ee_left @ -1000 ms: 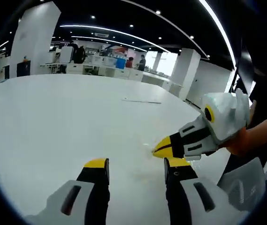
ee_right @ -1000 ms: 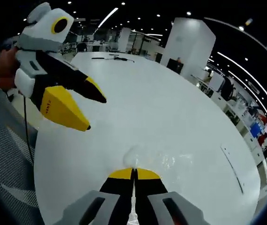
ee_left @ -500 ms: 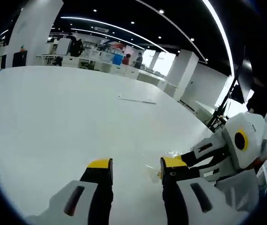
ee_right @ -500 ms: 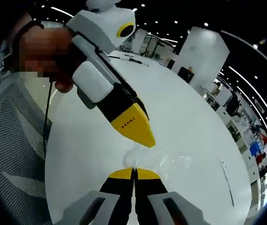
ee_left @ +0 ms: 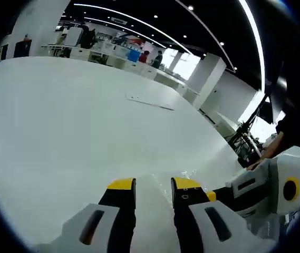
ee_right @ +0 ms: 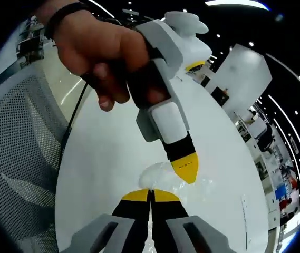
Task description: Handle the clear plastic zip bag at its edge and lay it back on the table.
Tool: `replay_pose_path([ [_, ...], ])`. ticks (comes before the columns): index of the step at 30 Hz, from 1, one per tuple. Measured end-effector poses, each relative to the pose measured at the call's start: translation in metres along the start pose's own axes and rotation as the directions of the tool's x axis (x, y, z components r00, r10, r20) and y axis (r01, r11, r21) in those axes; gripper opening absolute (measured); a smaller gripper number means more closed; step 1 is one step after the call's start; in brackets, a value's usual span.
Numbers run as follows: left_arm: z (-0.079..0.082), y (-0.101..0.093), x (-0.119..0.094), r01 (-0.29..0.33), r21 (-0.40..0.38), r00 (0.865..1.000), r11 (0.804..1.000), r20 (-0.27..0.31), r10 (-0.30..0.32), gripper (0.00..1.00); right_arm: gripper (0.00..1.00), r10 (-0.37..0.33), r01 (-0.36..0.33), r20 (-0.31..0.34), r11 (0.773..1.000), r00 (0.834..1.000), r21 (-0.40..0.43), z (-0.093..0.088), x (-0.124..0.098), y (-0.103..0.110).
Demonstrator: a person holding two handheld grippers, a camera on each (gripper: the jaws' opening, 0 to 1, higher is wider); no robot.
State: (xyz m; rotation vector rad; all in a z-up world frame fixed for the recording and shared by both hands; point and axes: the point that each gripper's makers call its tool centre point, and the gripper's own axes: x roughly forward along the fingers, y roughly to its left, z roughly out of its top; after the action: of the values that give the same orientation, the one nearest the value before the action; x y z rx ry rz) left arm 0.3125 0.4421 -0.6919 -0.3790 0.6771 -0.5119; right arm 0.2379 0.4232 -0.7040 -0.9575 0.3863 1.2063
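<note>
Clear plastic zip bag (ee_right: 163,175) edge clamped in right gripper (ee_right: 151,193), film spread ahead; left gripper (ee_left: 152,184) parted, poised over adjoining edge.

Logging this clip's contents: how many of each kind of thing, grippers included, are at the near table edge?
Grippers: 2, left gripper and right gripper
Zip bag: 1
Table: 1
Mesh chair: 1
Total: 5
</note>
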Motion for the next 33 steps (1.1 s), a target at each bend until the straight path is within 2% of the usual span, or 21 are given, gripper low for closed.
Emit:
replay_pose_path([
  [11, -0.007, 0.007, 0.004, -0.033, -0.015, 0.998, 0.999, -0.051, 0.032, 0.11, 0.0, 0.0, 0.0, 0.005, 0.998, 1.0, -0.064, 0.006, 0.001, 0.005],
  [14, -0.007, 0.01, 0.003, -0.048, -0.019, 0.997, 0.999, -0.055, 0.047, 0.03, 0.0, -0.001, 0.001, 0.001, 0.998, 1.0, -0.059, 0.004, 0.001, 0.005],
  [16, -0.007, 0.011, 0.001, -0.043, -0.051, 0.998, 0.998, -0.055, 0.04, 0.0, 0.0, -0.005, 0.005, 0.0, 0.999, 1.0, -0.037, 0.001, 0.001, 0.004],
  [23, -0.013, 0.014, -0.005, -0.035, -0.111, 0.998, 0.993, -0.058, 0.029, 0.0, 0.0, -0.016, 0.016, -0.022, 1.0, 1.0, -0.018, -0.008, 0.0, 0.002],
  [33, -0.019, 0.009, -0.013, -0.013, -0.174, 0.999, 0.985, -0.032, 0.008, 0.0, 0.0, -0.033, 0.035, -0.062, 0.999, 0.998, 0.032, -0.027, 0.003, -0.003],
])
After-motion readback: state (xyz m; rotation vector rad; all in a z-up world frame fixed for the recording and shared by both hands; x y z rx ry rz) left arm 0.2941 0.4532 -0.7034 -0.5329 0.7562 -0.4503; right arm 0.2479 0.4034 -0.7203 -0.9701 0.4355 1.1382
